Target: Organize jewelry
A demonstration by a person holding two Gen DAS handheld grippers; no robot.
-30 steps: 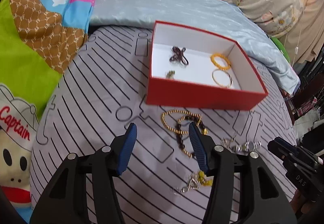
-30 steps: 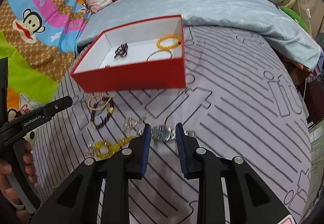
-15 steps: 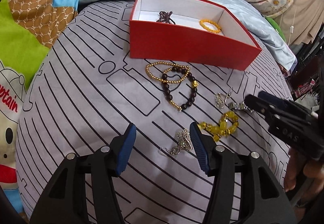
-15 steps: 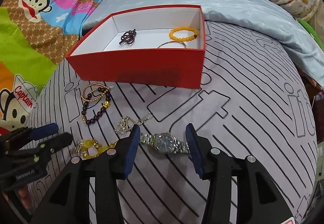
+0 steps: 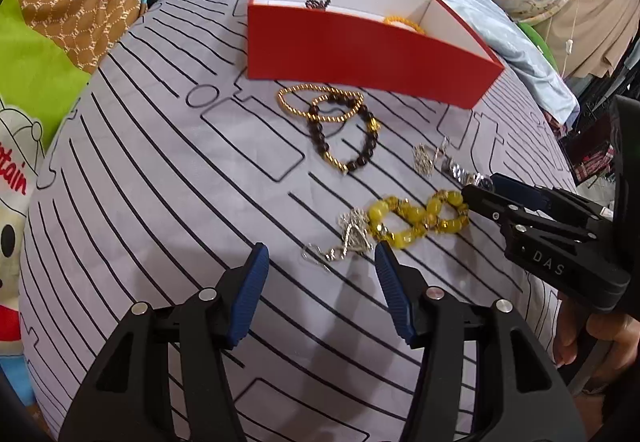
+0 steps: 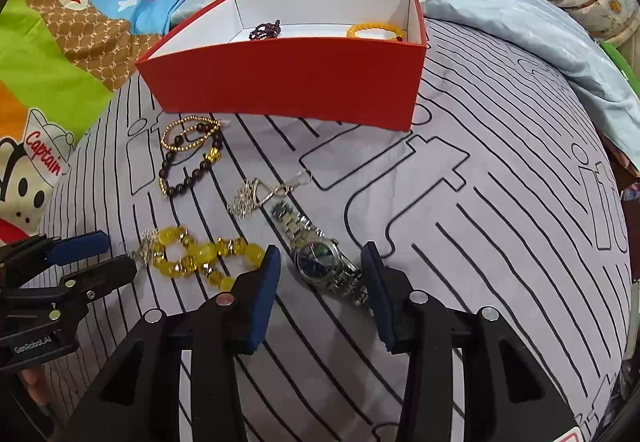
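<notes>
Grippers: two, both with jaws spread wide and holding nothing. My right gripper (image 6: 324,262) straddles one silver wristwatch (image 6: 320,262) lying on the grey striped sheet (image 6: 500,242). My left gripper (image 5: 320,262) sits just short of one silver chain (image 5: 352,234), which touches one yellow bead bracelet (image 5: 420,218). Farther out lie a second silver chain (image 6: 248,198), one dark bead bracelet (image 6: 192,166) and one gold bead bracelet (image 6: 188,134), overlapping. One red box (image 6: 288,82) holds two visible pieces: one dark bead item (image 6: 264,30), one orange bracelet (image 6: 376,32).
</notes>
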